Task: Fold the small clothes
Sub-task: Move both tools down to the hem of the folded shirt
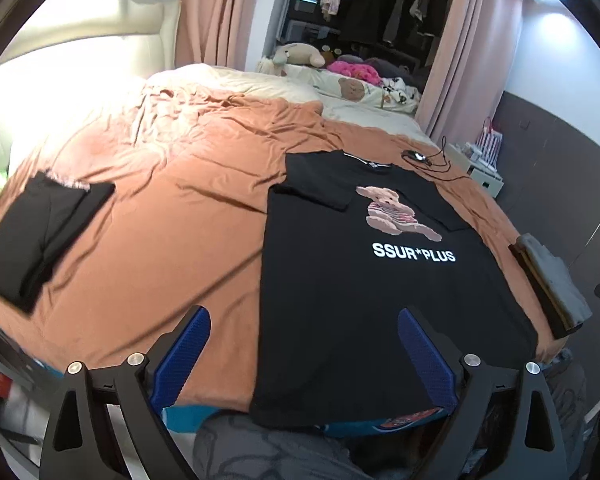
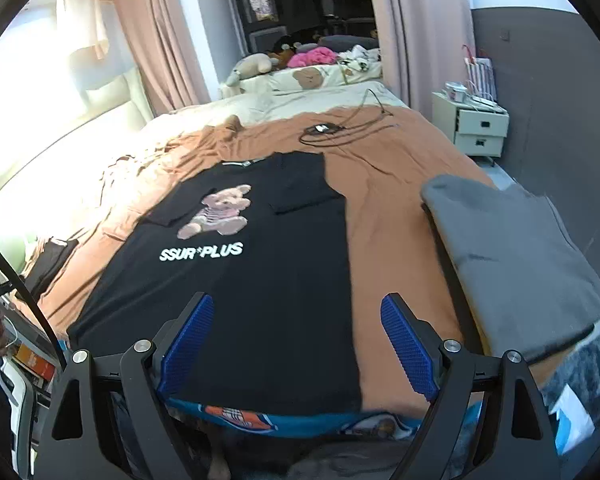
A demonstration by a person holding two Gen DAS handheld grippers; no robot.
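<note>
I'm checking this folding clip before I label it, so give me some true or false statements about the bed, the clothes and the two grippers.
1. The black T-shirt lies flat with both sleeves folded in over the front. True.
2. The left gripper is clamped on the shirt's hem. False: its fingers stand open above the hem, holding nothing.
3. A grey folded garment sits on the bed beside the shirt. True.
4. The right gripper is shut. False: its fingers are spread wide, with nothing between them.
5. The bed cover under the shirt is white. False: it is orange-brown.
</note>
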